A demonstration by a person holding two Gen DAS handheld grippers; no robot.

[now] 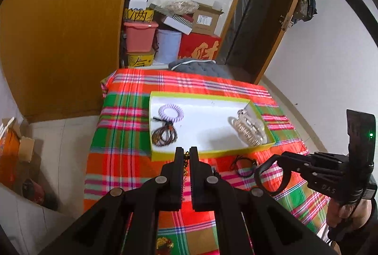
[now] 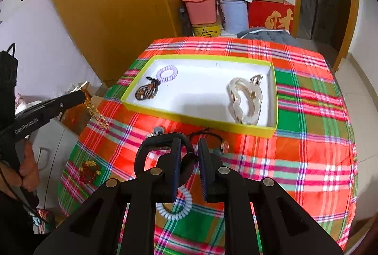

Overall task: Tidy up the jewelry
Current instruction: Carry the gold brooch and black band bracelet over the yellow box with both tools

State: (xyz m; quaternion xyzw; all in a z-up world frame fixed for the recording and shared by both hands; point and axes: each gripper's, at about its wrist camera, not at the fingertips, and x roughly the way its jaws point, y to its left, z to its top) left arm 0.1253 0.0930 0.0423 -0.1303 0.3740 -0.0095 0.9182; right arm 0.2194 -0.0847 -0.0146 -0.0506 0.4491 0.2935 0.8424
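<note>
A yellow-rimmed white tray [image 1: 212,153] [image 2: 196,119] sits on the plaid-covered table. In it lie a lilac spiral bracelet [image 1: 171,112] [image 2: 167,74], a dark bead bracelet [image 1: 164,135] [image 2: 146,90] and pale silvery jewelry [image 1: 248,128] [image 2: 244,99]. My left gripper [image 1: 186,151] [image 2: 82,96] is shut on a gold chain [image 1: 186,164] [image 2: 96,114], which hangs above the table's left edge. My right gripper [image 2: 189,145] [image 1: 271,174] holds a black watch [image 2: 163,151] by its strap, near the tray's front. A black cord bracelet [image 1: 243,166] [image 2: 208,134] lies in front of the tray.
On the cloth lie a pale blue spiral tie [image 2: 176,205] and a gold-and-red bracelet [image 2: 89,171] [image 1: 164,243]. A wooden wardrobe [image 2: 106,6], stacked boxes and bins [image 2: 236,2] and a grey cushion [image 1: 200,67] stand behind the table.
</note>
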